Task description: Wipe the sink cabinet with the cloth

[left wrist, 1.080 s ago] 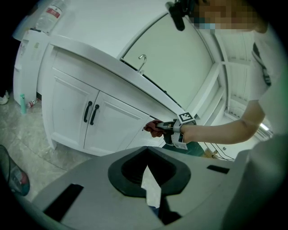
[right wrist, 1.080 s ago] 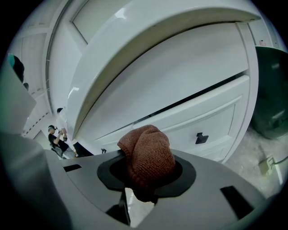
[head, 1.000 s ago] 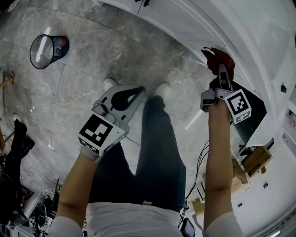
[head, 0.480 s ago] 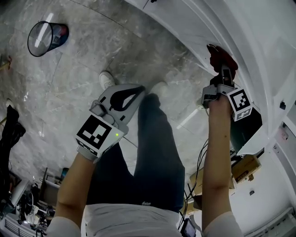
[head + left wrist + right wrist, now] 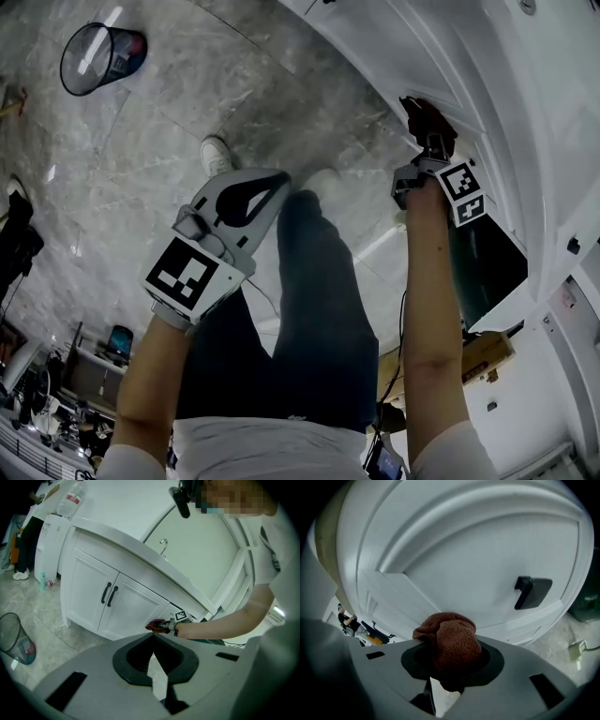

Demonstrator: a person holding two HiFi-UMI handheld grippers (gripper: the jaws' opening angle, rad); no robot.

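Forward, cloth (image 5: pixel 452 641) lengthwise toward cabinet (image 5: pixel 464 564)

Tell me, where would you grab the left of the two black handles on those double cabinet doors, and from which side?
Grip the handle mid-bar, coming straight at the door front and closing on it from left and right. It is a slim upright bar, apparently fixed at its ends and standing off the door, so the middle probably leaves room behind.
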